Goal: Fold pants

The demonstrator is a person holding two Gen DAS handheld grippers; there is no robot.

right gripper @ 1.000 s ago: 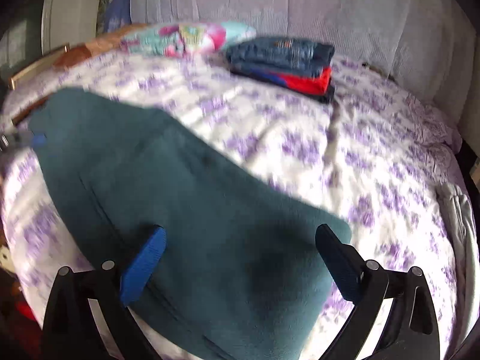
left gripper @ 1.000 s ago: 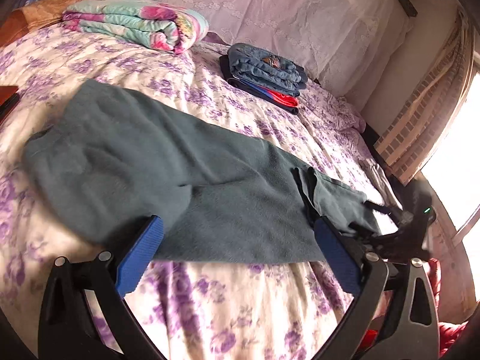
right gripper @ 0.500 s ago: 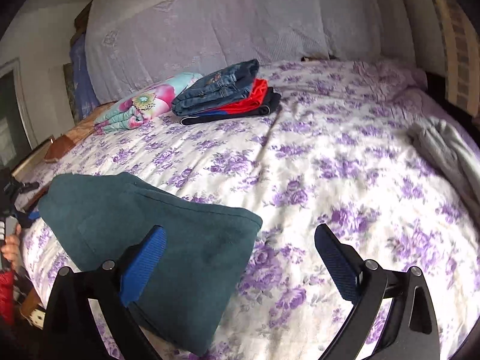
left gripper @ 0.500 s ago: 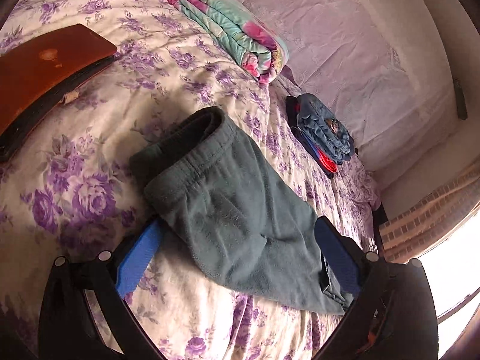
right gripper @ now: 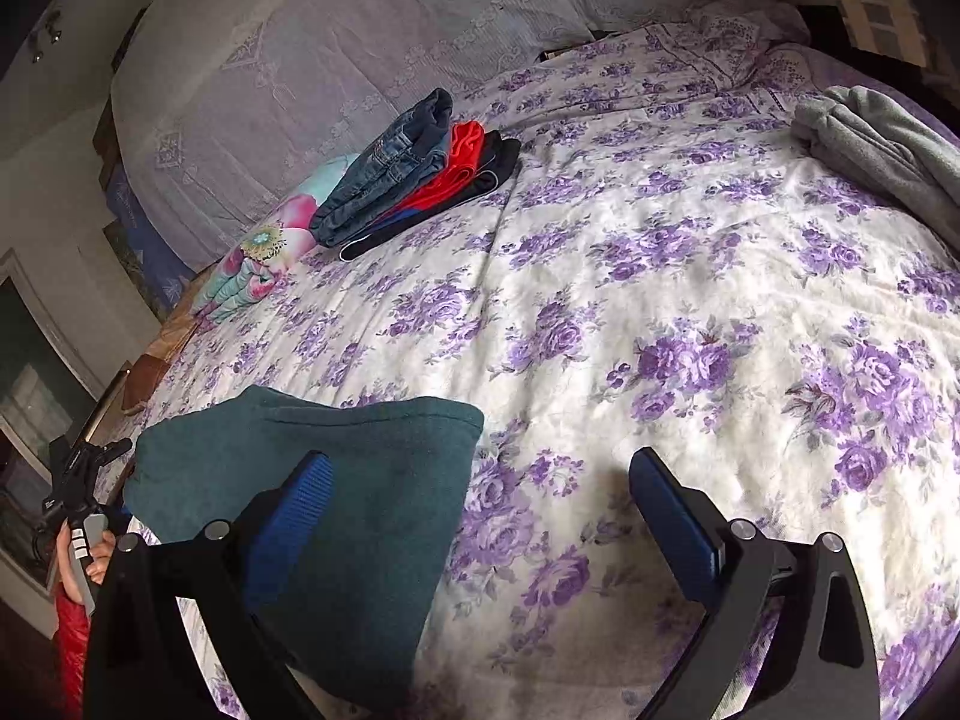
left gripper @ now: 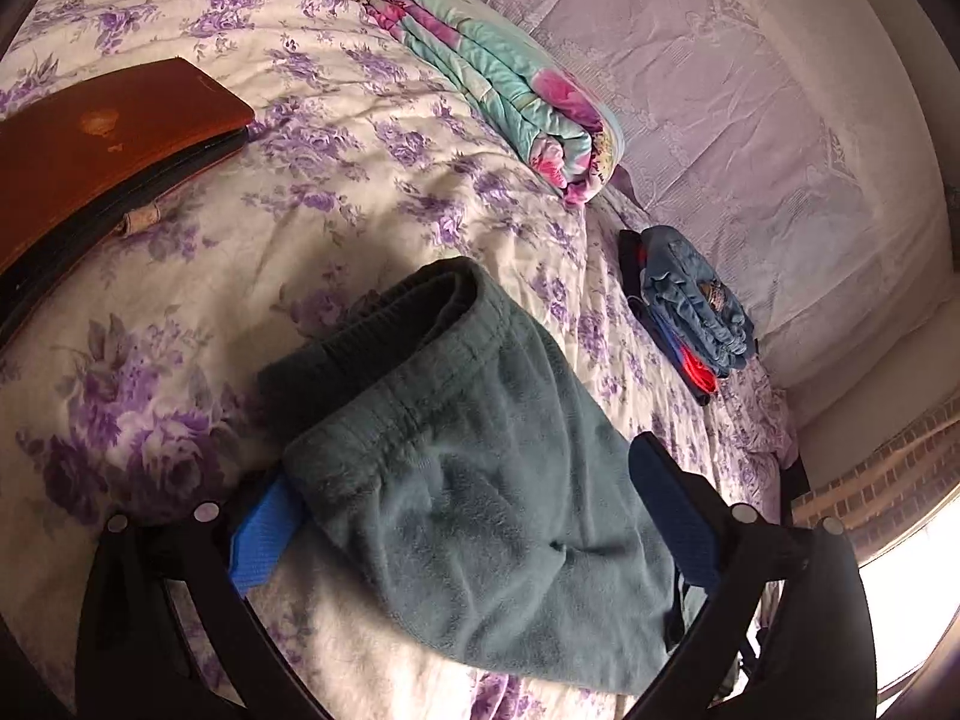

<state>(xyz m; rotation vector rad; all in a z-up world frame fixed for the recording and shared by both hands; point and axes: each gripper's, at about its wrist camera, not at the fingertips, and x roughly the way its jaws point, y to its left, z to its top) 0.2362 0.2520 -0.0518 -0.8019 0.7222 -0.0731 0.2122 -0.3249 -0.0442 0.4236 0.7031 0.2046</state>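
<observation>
The teal fleece pants (left gripper: 480, 480) lie on the purple-flowered bedspread (left gripper: 360, 138), folded lengthwise. In the left wrist view the waistband end (left gripper: 414, 312) points away from me. My left gripper (left gripper: 474, 522) is open, its jaws standing either side of the waistband end and just above the cloth, empty. In the right wrist view the leg end of the pants (right gripper: 360, 480) lies at the lower left. My right gripper (right gripper: 480, 510) is open; its left finger (right gripper: 300, 510) is over the cloth and its right finger (right gripper: 672, 516) over bare bedspread.
A stack of folded jeans and red and dark clothes (right gripper: 420, 168) and a folded floral quilt (left gripper: 504, 78) lie near the headboard. A brown laptop-like slab (left gripper: 102, 144) lies at the left. A grey garment (right gripper: 882, 138) lies at the bed's right edge.
Both grippers swung round: the left moved from the pants' long side to the waistband end and came closer. The right pulled off the cloth towards the leg end.
</observation>
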